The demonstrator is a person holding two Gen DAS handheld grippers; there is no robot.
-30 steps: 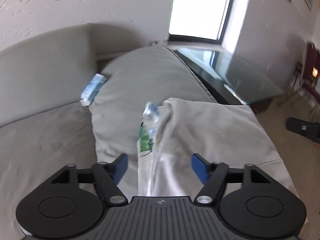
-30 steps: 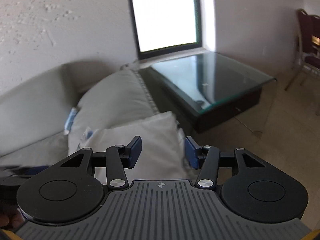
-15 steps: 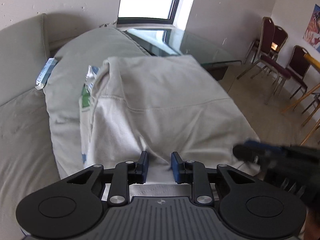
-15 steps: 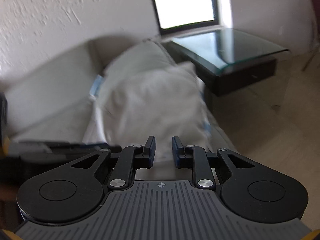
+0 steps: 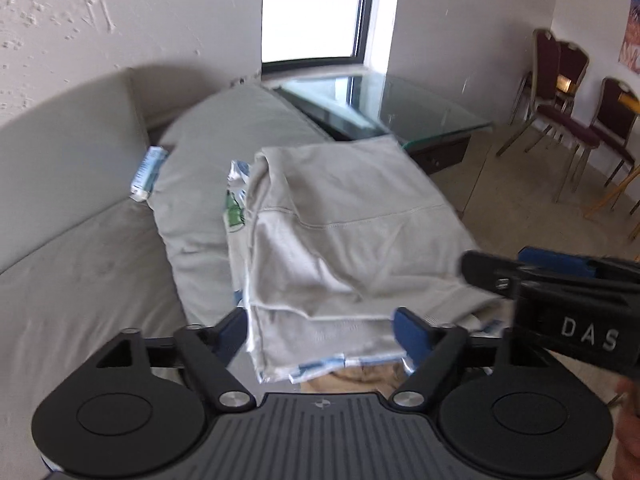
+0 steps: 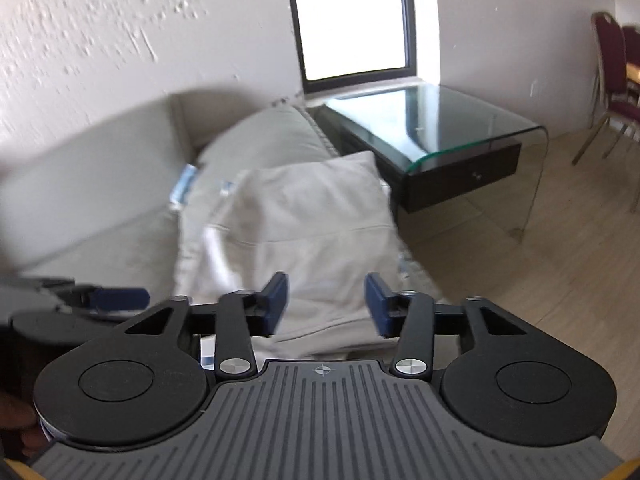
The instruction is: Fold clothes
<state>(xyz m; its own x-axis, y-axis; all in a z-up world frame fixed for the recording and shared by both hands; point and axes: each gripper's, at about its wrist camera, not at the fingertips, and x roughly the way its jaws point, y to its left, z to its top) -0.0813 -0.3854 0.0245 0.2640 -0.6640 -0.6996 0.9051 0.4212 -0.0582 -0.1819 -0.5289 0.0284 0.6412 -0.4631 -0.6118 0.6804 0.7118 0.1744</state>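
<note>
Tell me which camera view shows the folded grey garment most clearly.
The left wrist view: the folded grey garment is sharp there, with seams and stacked edges visible. The right wrist view shows the same garment blurred, its near edge hidden behind the gripper.

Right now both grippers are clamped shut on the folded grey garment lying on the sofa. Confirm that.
Not quite. Both wrist views show the left gripper and right gripper open, jaws spread and gripping nothing. The folded grey garment does lie on the sofa.

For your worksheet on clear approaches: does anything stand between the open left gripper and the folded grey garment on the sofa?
Nothing visible does. The left gripper is open, and the folded grey garment lies directly ahead between its fingers. The right gripper sits off to the side, at the garment's right edge.
</note>
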